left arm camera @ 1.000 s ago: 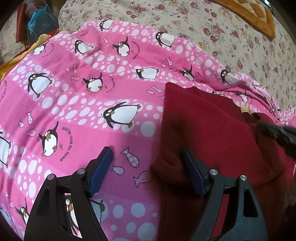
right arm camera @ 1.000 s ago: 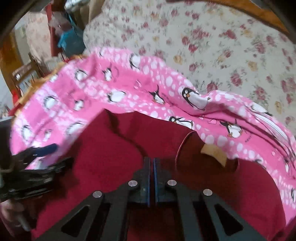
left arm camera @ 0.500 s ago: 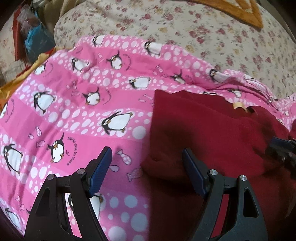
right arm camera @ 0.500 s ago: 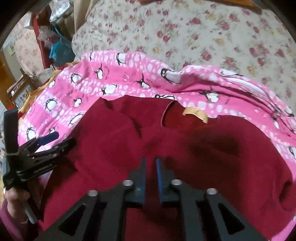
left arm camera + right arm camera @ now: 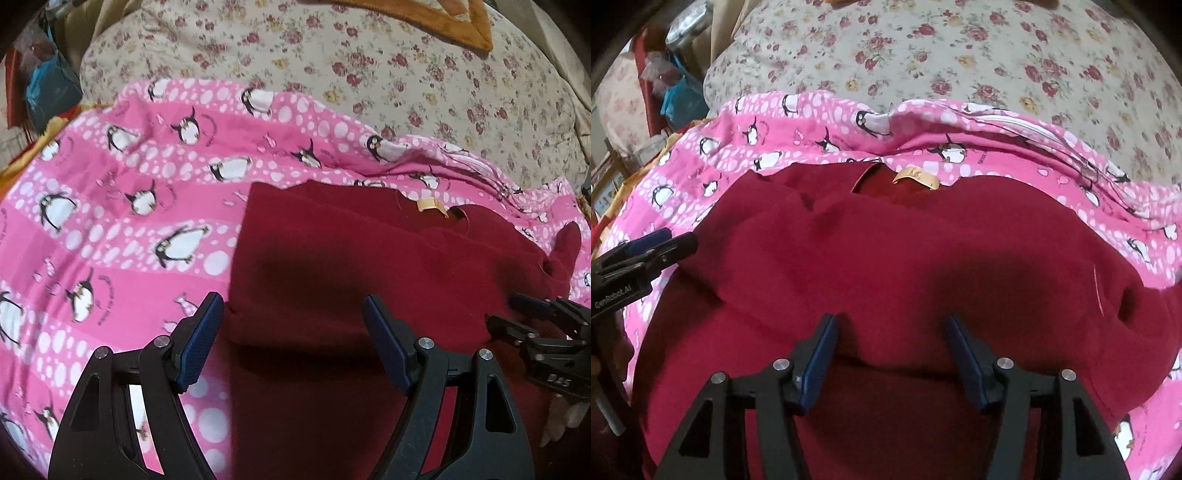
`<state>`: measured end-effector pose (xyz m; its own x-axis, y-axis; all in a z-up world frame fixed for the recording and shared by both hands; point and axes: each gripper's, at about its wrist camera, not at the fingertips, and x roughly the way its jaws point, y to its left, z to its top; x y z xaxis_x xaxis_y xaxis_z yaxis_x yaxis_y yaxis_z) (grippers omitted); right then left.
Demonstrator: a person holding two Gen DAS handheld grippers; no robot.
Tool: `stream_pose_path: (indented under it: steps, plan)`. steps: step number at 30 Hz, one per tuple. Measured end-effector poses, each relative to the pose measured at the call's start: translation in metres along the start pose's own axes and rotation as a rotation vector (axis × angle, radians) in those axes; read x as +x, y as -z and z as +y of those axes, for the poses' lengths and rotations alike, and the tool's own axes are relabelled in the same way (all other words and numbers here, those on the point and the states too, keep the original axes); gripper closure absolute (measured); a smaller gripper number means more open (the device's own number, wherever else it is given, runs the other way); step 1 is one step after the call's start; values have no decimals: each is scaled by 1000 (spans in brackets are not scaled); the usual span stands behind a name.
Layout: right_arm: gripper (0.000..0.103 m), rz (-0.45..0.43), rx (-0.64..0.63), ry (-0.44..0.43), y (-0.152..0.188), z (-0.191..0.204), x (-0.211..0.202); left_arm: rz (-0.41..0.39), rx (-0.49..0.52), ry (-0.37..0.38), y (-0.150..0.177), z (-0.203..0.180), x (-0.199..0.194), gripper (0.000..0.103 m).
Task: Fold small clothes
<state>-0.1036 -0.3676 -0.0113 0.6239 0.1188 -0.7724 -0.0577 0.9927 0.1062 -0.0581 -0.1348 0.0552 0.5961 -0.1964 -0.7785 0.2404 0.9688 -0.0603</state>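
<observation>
A dark red garment (image 5: 369, 266) (image 5: 886, 258) lies on the pink penguin blanket (image 5: 110, 221) (image 5: 1034, 155), its tan neck label (image 5: 430, 205) (image 5: 918, 179) at the far side. My left gripper (image 5: 293, 317) stands open over the garment's folded left edge, nothing pinched between its blue pads. My right gripper (image 5: 890, 332) hovers over the middle of the garment; its jaws are opening and no cloth is caught between them. Each gripper shows at the edge of the other's view, the right gripper (image 5: 546, 332) at the right and the left gripper (image 5: 639, 251) at the left.
A floral bedspread (image 5: 369, 74) (image 5: 960, 55) covers the bed behind the blanket. An orange quilt (image 5: 443, 22) lies at the far top. Bags and clutter (image 5: 44, 85) (image 5: 676, 88) stand beyond the bed's left end. A hand (image 5: 561, 417) holds the right gripper.
My right gripper went from shut to open and let go of the red cloth, drawing back over the garment. The left gripper stayed open and shifted back, so more of the garment shows.
</observation>
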Motion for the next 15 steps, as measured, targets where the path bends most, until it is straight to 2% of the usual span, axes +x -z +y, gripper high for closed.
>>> stream_pose_path:
  steps: [4,8,10,13,15]
  plan:
    - [44,-24,40,-31,3,-2,-13,19,10,-19,1,-3,9,25]
    - [43,1,4,-14,8,2,-4,28,59,-74,4,-12,18,24]
    - [43,-1,14,-32,6,0,-10,21,71,-78,4,-12,16,24]
    - [43,-50,58,-48,1,-21,-35,12,59,-64,3,-9,12,24]
    - [43,-93,90,14,-4,-50,-56,-2,49,-51,2,-7,7,24]
